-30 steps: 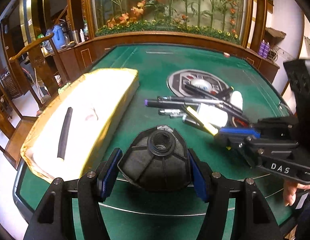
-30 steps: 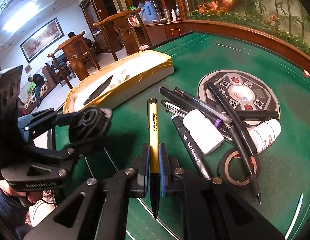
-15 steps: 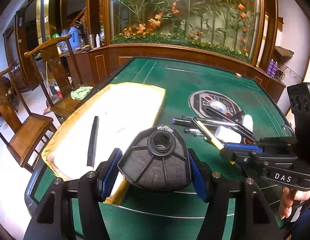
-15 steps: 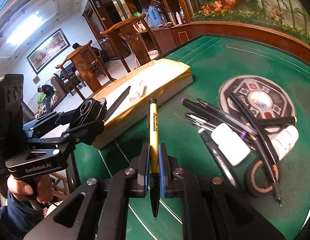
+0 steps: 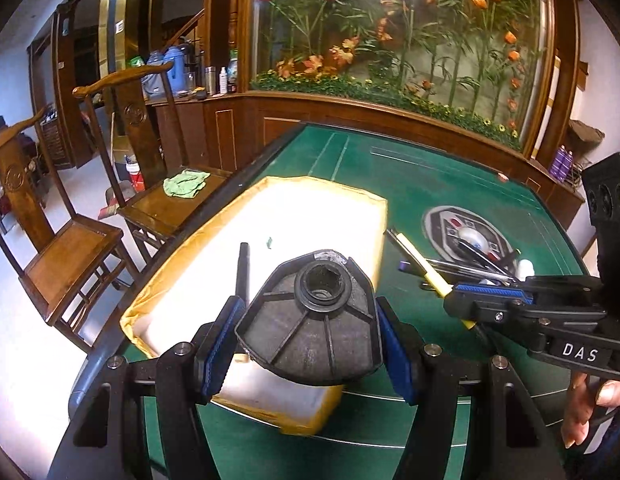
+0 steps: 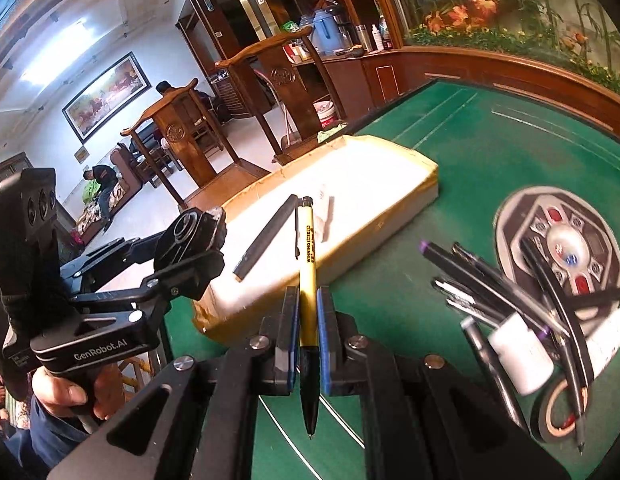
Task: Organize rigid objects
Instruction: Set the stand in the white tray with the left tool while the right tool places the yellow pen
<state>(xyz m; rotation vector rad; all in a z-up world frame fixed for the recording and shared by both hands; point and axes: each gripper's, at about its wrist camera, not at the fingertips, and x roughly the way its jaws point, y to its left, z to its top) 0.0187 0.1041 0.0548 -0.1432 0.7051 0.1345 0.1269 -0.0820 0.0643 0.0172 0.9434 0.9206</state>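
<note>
My left gripper (image 5: 310,332) is shut on a black ribbed cone-shaped part (image 5: 314,320) with a threaded hole on top, held above the near end of a shallow white box (image 5: 310,216) edged in yellow tape. A black stick (image 5: 242,276) lies in that box. My right gripper (image 6: 307,312) is shut on a yellow pen (image 6: 307,264) with a black tip pointing back at the camera. It hovers over the green table by the box's (image 6: 370,184) near side. The left wrist view shows the right gripper (image 5: 456,302) and pen (image 5: 422,264) to the right of the box.
Several dark pens (image 6: 490,280), a white bottle (image 6: 518,356) and a roll of black tape (image 6: 562,412) lie beside a round grey dial (image 6: 562,240) on the green table (image 6: 490,152). Wooden chairs (image 5: 69,248) stand off the table's left edge.
Both grippers have swung left and slightly up, from over the pen pile towards the white box. The black part now hangs over the box's near end; both grips are unchanged.
</note>
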